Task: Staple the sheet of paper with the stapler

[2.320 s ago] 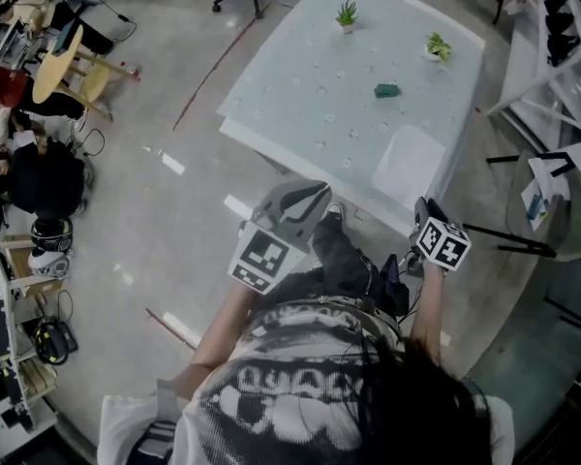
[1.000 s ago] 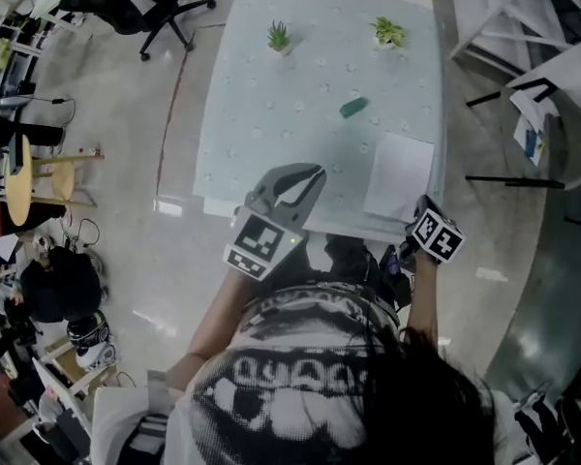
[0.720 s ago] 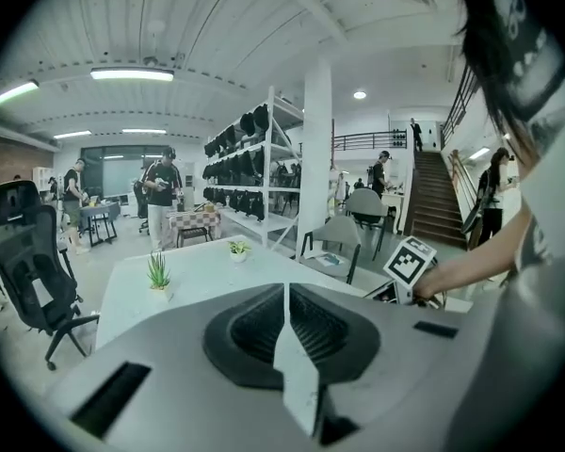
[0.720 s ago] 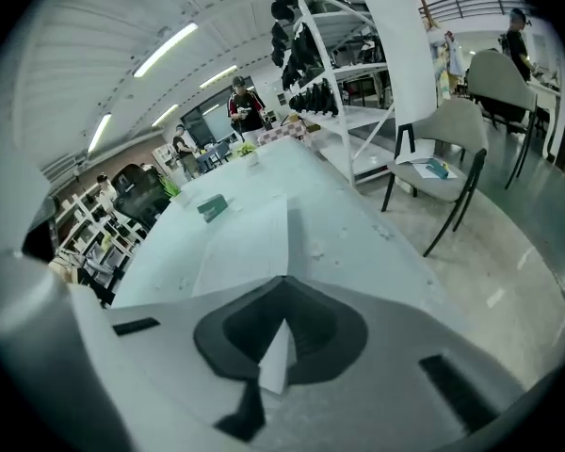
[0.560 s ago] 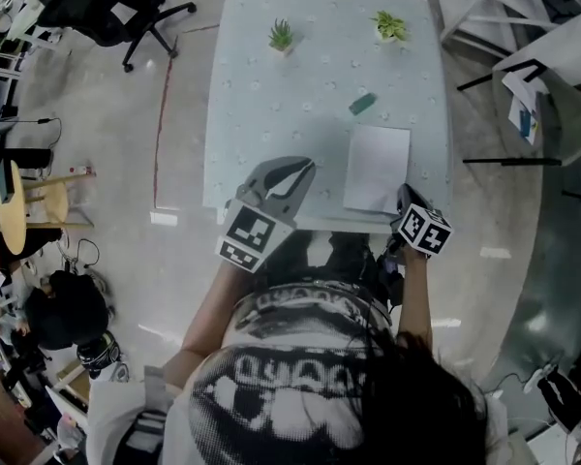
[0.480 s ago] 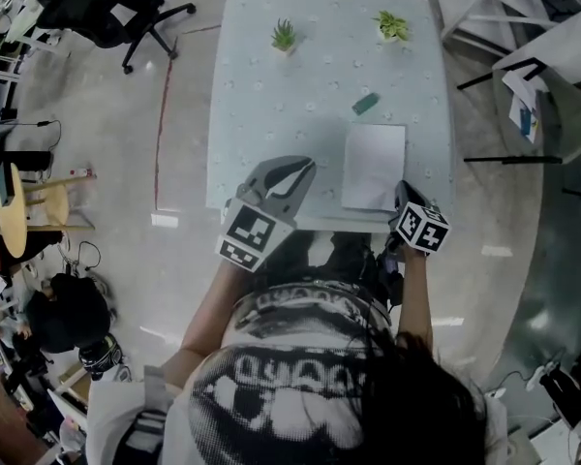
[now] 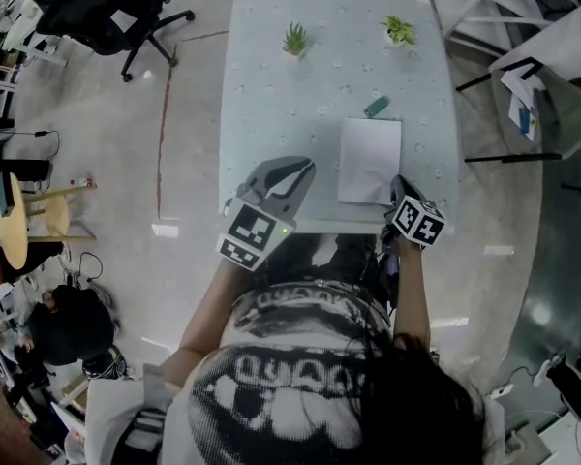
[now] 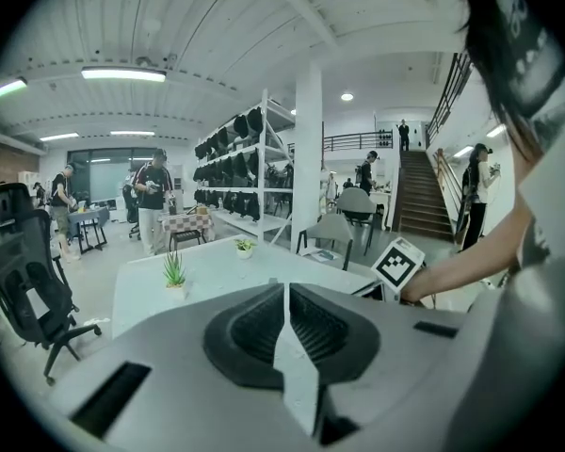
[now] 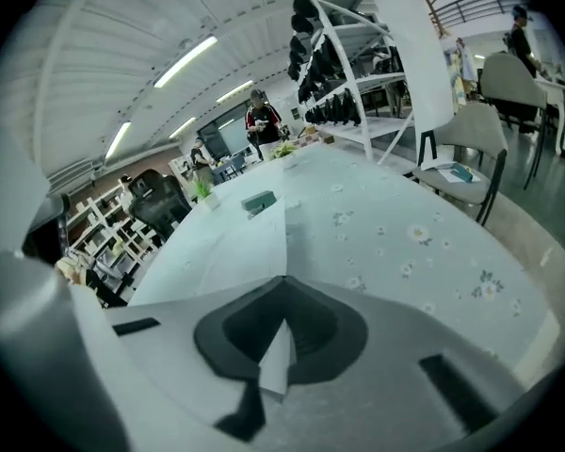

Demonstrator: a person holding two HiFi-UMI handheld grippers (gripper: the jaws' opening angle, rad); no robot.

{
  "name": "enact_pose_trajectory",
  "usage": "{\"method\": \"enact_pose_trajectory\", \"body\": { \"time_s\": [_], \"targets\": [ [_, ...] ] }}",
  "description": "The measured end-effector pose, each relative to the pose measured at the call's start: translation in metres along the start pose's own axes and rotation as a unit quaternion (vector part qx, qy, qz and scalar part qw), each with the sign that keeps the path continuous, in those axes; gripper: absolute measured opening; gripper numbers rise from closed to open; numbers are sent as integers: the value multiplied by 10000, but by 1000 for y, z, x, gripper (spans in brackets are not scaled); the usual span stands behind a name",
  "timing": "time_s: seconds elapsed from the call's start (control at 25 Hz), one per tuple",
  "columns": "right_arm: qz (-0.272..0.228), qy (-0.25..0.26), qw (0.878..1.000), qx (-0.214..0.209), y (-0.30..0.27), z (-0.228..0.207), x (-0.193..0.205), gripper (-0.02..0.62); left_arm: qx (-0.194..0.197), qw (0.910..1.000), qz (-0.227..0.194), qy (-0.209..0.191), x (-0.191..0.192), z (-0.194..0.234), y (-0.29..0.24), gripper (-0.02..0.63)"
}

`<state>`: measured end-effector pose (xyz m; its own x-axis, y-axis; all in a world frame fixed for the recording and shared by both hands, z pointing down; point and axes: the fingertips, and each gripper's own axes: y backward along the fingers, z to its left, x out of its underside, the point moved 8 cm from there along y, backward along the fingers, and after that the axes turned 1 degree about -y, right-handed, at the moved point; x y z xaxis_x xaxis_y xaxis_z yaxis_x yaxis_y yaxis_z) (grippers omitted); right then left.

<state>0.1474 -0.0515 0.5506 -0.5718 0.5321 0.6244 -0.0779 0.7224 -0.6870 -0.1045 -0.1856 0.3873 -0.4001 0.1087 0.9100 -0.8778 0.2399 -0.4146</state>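
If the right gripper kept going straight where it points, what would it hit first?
Probably the sheet of paper, lying just ahead of the right gripper; the stapler sits farther beyond it.

A big pale table [image 7: 271, 114] with tiny flowers printed on it stands on a shiny grey floor [image 7: 126, 289]. A little green plant [image 7: 294, 40] in a pot sits near the far edge. A second potted plant [image 7: 399, 30] sits to its right, well apart. A black office chair [image 7: 107, 13] on wheels stands off the far left corner. A thin red line [image 7: 162, 134] runs along the floor beside the table. A round wooden stool [image 7: 10, 221] is far off at the left.
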Motion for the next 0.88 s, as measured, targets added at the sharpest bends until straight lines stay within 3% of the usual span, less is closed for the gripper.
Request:
{"method": "enact_pose_trajectory", "body": {
  "time_s": [0.48, 0.88],
  "targets": [
    [-338, -1069, 9936, 132, -7, -9, -2, 5, 75, 10000, -12, -56, 2, 1, 5, 15],
    [-573, -2628, 9625, 358, -7, 0, 14, 5, 110, 9999, -27, -78, 1, 3, 3, 15]
  ]
}}
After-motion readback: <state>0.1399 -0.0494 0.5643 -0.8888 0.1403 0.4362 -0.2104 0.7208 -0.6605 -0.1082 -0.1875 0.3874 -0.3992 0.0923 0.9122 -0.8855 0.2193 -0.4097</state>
